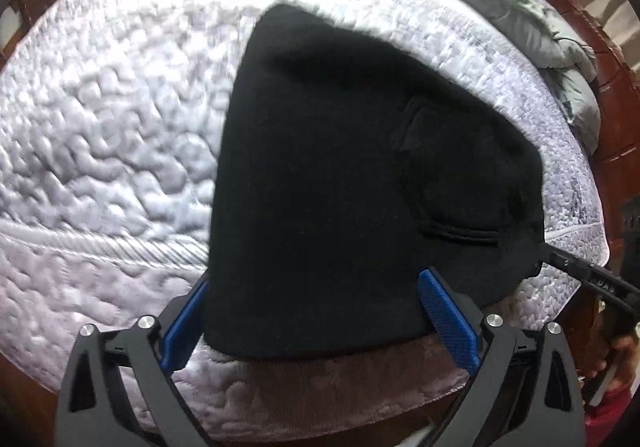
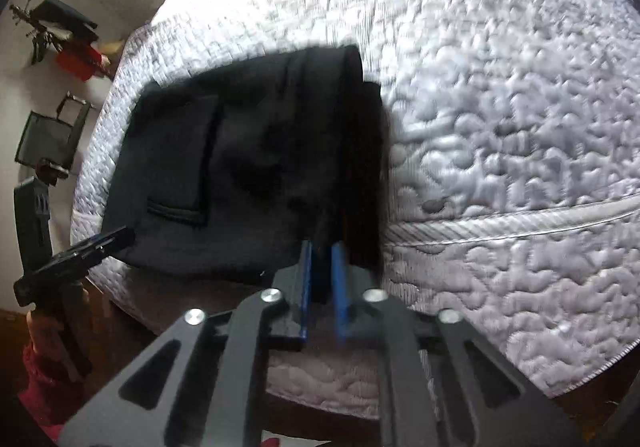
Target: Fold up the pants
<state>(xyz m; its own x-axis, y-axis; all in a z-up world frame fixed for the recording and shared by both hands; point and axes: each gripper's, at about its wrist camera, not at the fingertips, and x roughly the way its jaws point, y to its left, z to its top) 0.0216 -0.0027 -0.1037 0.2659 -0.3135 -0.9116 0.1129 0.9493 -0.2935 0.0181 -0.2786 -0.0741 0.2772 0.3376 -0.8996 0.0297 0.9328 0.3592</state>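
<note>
A pair of black fabric pants (image 1: 320, 175), already folded into a compact block, lies near the front edge of a white quilted mattress (image 1: 100, 119). Its long axis runs from that near edge away across the bed, narrowing toward the far end; a back pocket faces up on one side. The left gripper (image 1: 316, 315) stands wide open, its blue pads straddling the near hem without pressing it. The right gripper (image 2: 322, 279) is almost closed, its jaws pinching the dark layered edge of the pants. A grey rumpled duvet (image 1: 520, 19) lies at the far corner.
</note>
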